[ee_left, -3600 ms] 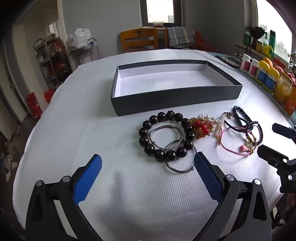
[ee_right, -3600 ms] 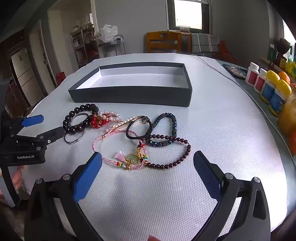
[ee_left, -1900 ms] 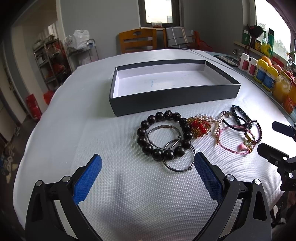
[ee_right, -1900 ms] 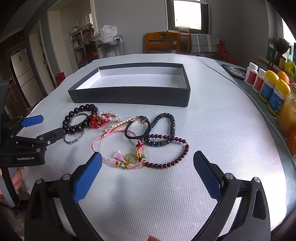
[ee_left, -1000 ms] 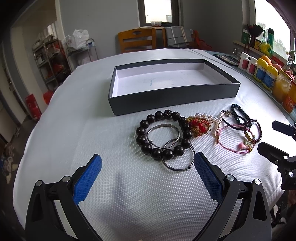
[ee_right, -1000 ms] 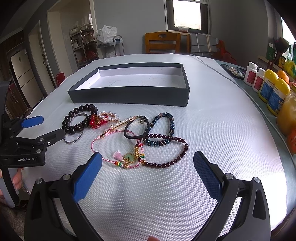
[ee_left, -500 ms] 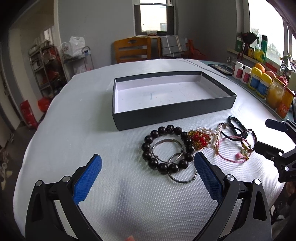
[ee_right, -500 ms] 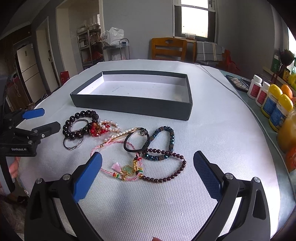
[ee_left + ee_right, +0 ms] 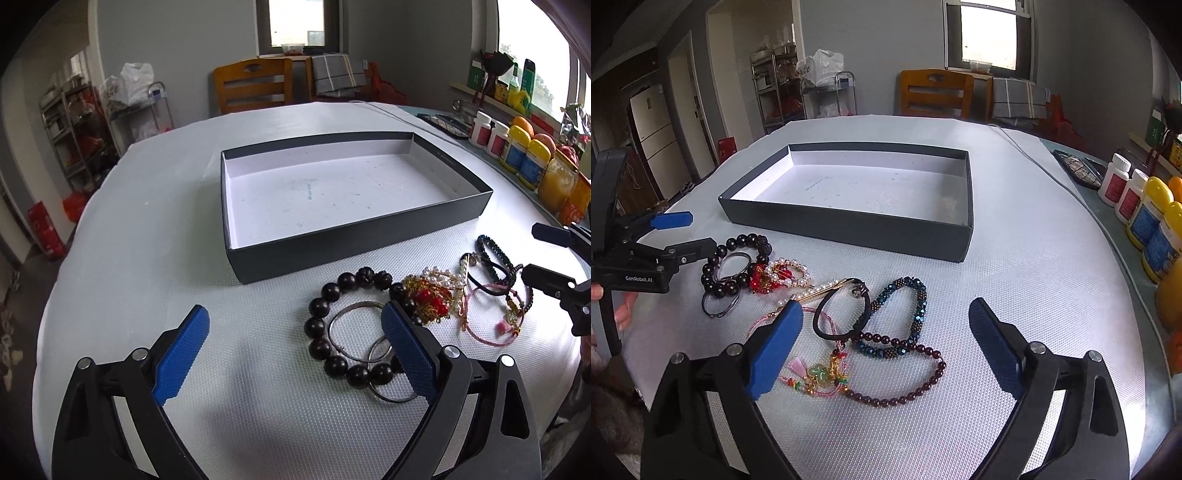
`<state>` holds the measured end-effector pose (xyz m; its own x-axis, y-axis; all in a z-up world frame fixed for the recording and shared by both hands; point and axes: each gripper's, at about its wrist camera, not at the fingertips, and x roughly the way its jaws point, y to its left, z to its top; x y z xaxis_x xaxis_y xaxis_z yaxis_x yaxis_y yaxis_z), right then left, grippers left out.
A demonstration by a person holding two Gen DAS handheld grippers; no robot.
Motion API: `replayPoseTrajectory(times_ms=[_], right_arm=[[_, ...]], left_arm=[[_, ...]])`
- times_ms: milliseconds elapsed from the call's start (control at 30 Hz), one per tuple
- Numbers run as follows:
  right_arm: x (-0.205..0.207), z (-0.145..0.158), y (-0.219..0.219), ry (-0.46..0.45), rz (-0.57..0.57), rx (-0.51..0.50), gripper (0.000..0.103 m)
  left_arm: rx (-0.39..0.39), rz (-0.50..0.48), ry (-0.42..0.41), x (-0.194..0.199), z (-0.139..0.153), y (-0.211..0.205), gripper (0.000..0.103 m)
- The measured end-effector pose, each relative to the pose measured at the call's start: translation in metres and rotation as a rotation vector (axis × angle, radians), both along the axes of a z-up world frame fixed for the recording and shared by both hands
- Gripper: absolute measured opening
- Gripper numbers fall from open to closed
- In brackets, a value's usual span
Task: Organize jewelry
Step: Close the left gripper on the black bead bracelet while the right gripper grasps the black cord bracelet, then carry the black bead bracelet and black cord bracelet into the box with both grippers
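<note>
A dark shallow box [image 9: 354, 254] with a white, empty floor lies on the white table; it also shows in the right wrist view [image 9: 849, 229]. In front of it lies a row of jewelry: a black bead bracelet [image 9: 325, 347] around silver rings [image 9: 351, 325], a red and pearl piece [image 9: 430, 299], a pink cord bracelet [image 9: 491, 332], a black hair tie [image 9: 842, 317], a teal bead bracelet [image 9: 905, 291] and a dark red bead bracelet [image 9: 908, 391]. My left gripper [image 9: 295, 350] is open just above the black beads. My right gripper [image 9: 882, 347] is open above the cord bracelets.
Bottles and jars [image 9: 517, 151] line the right table edge, with a dark flat case [image 9: 1078, 170] and a cable [image 9: 1034, 158] near them. A wooden chair [image 9: 251, 88] stands behind the table. A shelf rack [image 9: 775, 88] stands at the back left.
Both grippers have risen and tilted, so the box and jewelry sit lower in view. The left gripper has shifted left, its right finger now over the black beads. Jewelry has not moved.
</note>
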<state>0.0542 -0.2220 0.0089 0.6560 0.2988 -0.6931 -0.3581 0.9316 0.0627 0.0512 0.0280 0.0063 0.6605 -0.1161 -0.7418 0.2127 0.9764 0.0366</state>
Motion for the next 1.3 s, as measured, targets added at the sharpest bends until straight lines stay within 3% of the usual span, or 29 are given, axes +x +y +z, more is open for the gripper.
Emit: replayPoseTrajectory(times_ms=[67, 100, 333, 667, 700, 767, 867, 1100, 1300], right_arm=[[0.002, -0.003, 0.0, 0.014, 0.004, 0.0, 0.08], [0.003, -0.003, 0.001, 0.019, 0.006, -0.001, 0.077], [0.002, -0.005, 0.001, 0.019, 0.011, -0.004, 0.076], [0.0, -0.009, 0.001, 0.034, 0.023, -0.007, 0.074], [-0.002, -0.009, 0.002, 0.035, 0.026, -0.006, 0.074], [-0.004, -0.009, 0.002, 0.036, 0.033, -0.005, 0.072], [-0.005, -0.01, 0.001, 0.044, 0.036, 0.005, 0.064], [0.0, -0.006, 0.004, 0.052, 0.03, 0.011, 0.031], [0.012, -0.01, 0.01, 0.101, 0.01, 0.011, 0.026]], left_arm=[[-0.017, -0.025, 0.004, 0.005, 0.001, -0.001, 0.087], [-0.016, -0.035, 0.008, 0.007, 0.0, -0.003, 0.077], [0.031, -0.083, 0.049, 0.022, -0.011, -0.012, 0.042], [0.031, -0.133, 0.095, 0.03, -0.02, -0.011, 0.029], [0.023, -0.133, 0.094, 0.03, -0.02, -0.011, 0.022], [0.022, -0.134, 0.089, 0.029, -0.02, -0.011, 0.019], [0.006, -0.141, 0.073, 0.025, -0.016, -0.011, 0.015], [-0.02, -0.163, -0.021, 0.007, 0.012, -0.015, 0.015], [-0.046, -0.19, -0.103, -0.009, 0.04, -0.02, 0.015]])
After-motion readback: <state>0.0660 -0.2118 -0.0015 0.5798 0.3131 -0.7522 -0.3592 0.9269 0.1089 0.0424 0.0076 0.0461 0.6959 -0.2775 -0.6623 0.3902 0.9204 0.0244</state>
